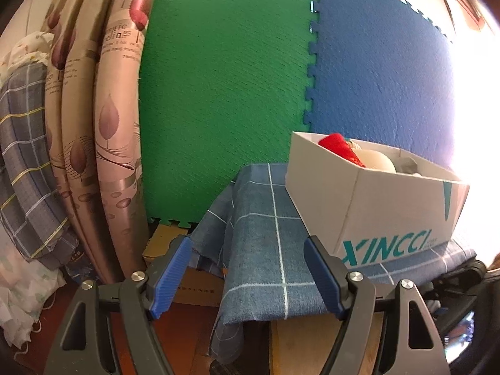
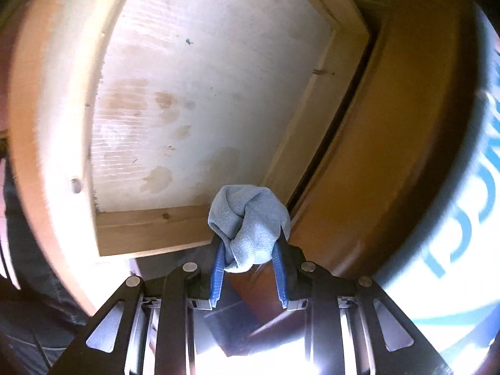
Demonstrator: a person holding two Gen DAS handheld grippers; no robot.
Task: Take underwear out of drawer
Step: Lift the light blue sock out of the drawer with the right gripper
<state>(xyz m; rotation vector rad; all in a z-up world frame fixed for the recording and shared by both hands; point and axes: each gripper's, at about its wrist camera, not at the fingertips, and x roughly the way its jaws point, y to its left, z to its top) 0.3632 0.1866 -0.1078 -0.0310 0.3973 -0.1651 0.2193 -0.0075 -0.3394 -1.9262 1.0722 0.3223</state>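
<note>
Above the drawer (image 2: 193,100), right claw (image 2: 250,250) pinches blue underwear (image 2: 250,218); left claw (image 1: 247,268) spread.

Your right gripper (image 2: 248,268) hid the lower end of the blue underwear (image 2: 248,218). At three o'clock the white box (image 2: 453,187) was blurred and cut off, its lettering unreadable.

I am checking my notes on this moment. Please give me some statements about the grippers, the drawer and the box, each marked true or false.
1. The right gripper holds a blue cloth. True.
2. The drawer is full of clothes. False: its bottom is bare.
3. The left gripper grips the box. False: it is open and holds nothing.
4. The box stands on a checked cloth. True.
</note>
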